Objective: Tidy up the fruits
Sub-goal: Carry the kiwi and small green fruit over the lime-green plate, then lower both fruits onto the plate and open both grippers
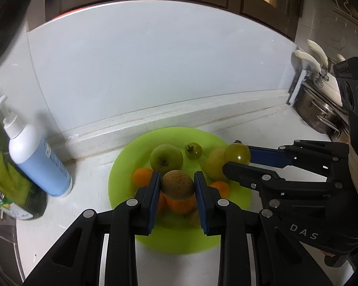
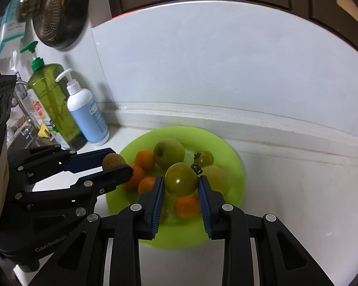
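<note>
In the left wrist view, the left gripper (image 1: pixel 177 186) pinches a brown fruit (image 1: pixel 177 185) between its blue pads, held above the oranges (image 1: pixel 180 205) on the green plate (image 1: pixel 121 174). Just beyond it sit a green apple (image 1: pixel 166 156) and a small green tomato (image 1: pixel 193 150) with a dark stalk. From the right comes the right gripper (image 1: pixel 238 157), its jaws clamped on a larger green tomato (image 1: pixel 237 153) over the plate's right side, in front of a pale yellow-green fruit (image 1: pixel 213 164).

The right wrist view shows that same tomato (image 2: pixel 181 179) close up, squeezed between the right gripper's (image 2: pixel 181 183) pads, with its curled stalk at the upper right. Here the left gripper (image 2: pixel 115 164) enters from the left, and the brown fruit (image 2: pixel 113 160) is seen at the plate's (image 2: pixel 236 166) left edge.

The plate rests on a white counter (image 1: pixel 262 128) near the back wall. Only the left view shows steel pots (image 1: pixel 315 109) with cream handles at the far right. Only the right view shows a green pump bottle (image 2: pixel 52 104) in full and a dark strainer (image 2: pixel 57 12) on the wall; a white pump bottle (image 2: pixel 87 114) (image 1: pixel 39 159) appears in both.
</note>
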{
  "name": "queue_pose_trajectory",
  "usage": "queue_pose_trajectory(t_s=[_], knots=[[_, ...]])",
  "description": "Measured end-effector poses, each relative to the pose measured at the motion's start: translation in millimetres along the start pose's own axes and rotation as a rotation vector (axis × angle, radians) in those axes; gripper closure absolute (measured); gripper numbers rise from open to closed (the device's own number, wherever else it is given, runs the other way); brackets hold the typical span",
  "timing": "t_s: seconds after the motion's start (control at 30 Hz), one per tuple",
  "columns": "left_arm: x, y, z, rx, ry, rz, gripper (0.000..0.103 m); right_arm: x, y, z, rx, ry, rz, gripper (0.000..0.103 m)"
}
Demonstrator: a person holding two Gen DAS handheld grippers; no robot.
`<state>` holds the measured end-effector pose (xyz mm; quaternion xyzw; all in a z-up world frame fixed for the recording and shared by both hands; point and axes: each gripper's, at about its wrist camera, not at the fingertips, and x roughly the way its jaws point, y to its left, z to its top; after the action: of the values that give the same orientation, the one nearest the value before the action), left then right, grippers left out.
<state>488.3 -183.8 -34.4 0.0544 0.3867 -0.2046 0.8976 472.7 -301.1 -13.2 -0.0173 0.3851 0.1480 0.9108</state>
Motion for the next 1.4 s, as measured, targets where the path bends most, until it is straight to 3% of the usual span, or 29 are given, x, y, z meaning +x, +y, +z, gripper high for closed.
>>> queue_pose_trajectory(t_s=[0.4,0.8,1.07,1.2,1.4], knots=[[36.6,8.8,8.8,-0.014,0.061,-0.029,0.074,39.4,-16.1,11.8,0.010,0.064,0.012,0.073],[44.8,12.5,11.8,-0.009,0.077,-0.037,0.075,48.5,-21.3,15.6,0.018,0.077,0.016,0.073],[40.1,12.2,9.2,-0.003,0.074,-0.028,0.064,44.0,-17.7,14.2,0.013,0.060,-0.002,0.072],[29.0,11.5,7.3,-0.005,0.055,0.006,0.064,39.1,-14.6,13.2,0.020,0.053,-0.015,0.066],[6.1,8.1,1.3,-0.014,0.023,0.082,0.060,21.6,-10.3,4.7,0.038,0.036,-0.047,0.066]])
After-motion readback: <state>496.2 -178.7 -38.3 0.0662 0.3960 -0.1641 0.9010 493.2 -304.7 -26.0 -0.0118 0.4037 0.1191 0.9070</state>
